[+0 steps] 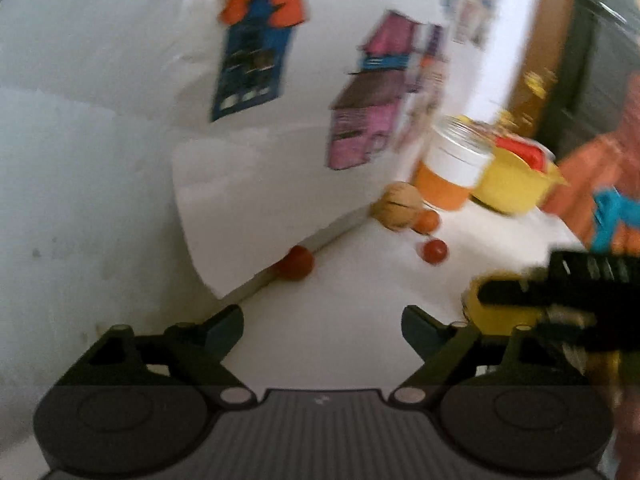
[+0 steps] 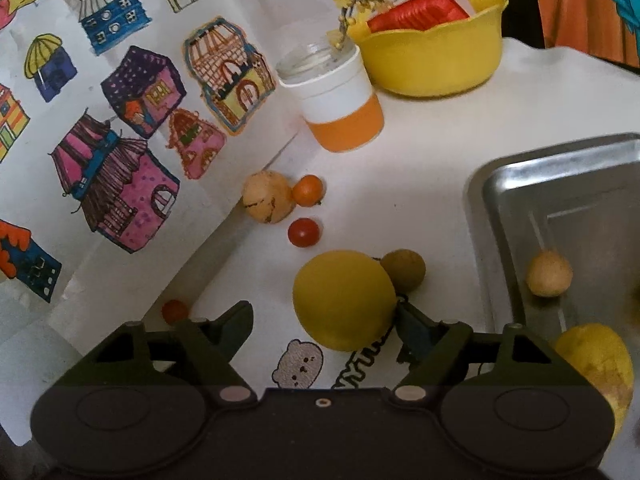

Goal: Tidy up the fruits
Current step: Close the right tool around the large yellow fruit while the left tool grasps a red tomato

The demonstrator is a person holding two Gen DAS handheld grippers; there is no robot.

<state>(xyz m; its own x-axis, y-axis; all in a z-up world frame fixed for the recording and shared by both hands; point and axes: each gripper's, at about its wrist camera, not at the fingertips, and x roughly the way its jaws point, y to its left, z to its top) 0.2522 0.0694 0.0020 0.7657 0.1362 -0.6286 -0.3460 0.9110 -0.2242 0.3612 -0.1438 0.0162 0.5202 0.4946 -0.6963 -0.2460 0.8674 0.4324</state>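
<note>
- The worktop [image 2: 420, 184] under my grippers is white and smooth, backed by paper sheets of felt-pen houses.
- A metal tray [image 2: 520, 184] with a dull brushed sheen sits at my right. It already holds a small tan fruit [image 2: 549, 273] and a yellow, blotchy one [image 2: 596, 356] at its near edge, so I judge the sorting as begun but less than half done.
- The yellow bowl [image 2: 432, 64] with a wavy rim holds something red and ribbed, not loose fruit as far as I can see.
- A cup [image 2: 340, 108], white over an orange band, stands beside the bowl.
- The lemon [image 2: 344, 300], round and matte, lies just ahead of my right gripper [image 2: 324, 320]. Its fingers are spread wide with nothing between them, and the lemon touches the right-hand one.
- Still loose on the worktop: a brown round fruit [image 2: 404, 272] behind the lemon, a pale speckled one [image 2: 268, 196], an orange tomato [image 2: 307, 190] touching it, and a red tomato [image 2: 304, 232] nearby.
- Another red tomato [image 1: 295, 263] sits against the paper's edge.
- My left gripper [image 1: 322, 330] hangs over bare worktop, fingers apart and empty; its view is blurred.
</note>
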